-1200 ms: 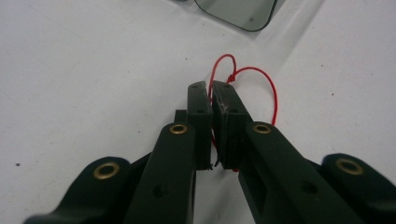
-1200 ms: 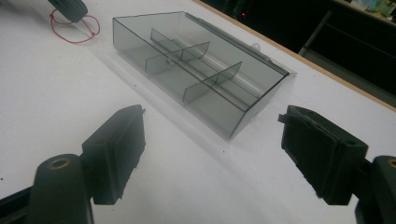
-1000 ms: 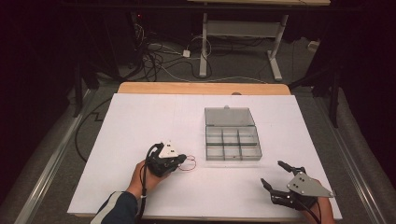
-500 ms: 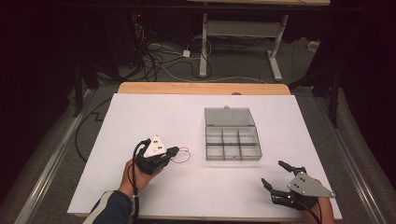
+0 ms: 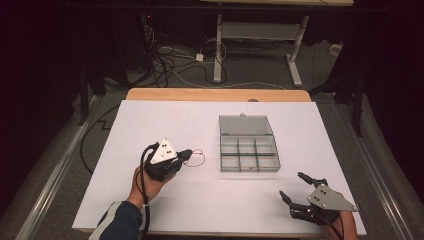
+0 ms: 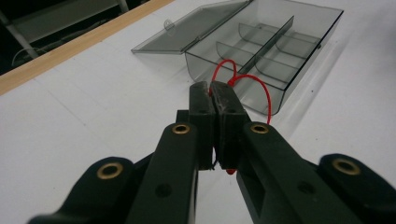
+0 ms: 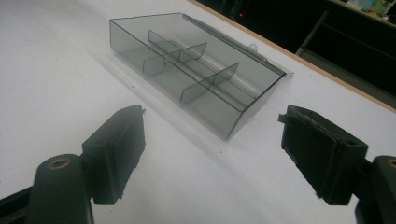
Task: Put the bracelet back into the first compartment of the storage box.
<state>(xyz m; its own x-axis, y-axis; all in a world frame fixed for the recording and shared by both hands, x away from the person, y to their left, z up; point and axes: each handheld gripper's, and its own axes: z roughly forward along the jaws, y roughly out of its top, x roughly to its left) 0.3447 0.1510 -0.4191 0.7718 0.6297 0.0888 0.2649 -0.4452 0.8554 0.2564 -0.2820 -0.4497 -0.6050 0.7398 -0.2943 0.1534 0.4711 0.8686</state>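
Note:
A clear grey compartment box (image 5: 249, 152) lies open on the white table (image 5: 150, 125), its lid folded back toward the far side; the box (image 6: 271, 51) also appears in the left gripper view and the box (image 7: 196, 65) in the right gripper view. My left gripper (image 5: 186, 156) is shut on a thin red wire loop (image 5: 197, 158), held just left of the box. The red wire (image 6: 247, 81) curls out past the closed jaws. My right gripper (image 5: 292, 186) stands open near the table's front right corner, with nothing between its pads (image 7: 119, 154).
The table's wooden far edge (image 5: 215, 94) borders a dark floor with cables (image 5: 165, 60) and a desk frame (image 5: 260, 35). Broad white surface lies to the left of the box and in front of it.
My left gripper has moved left and slightly toward the far side, carrying the red wire with it. The right gripper has barely shifted.

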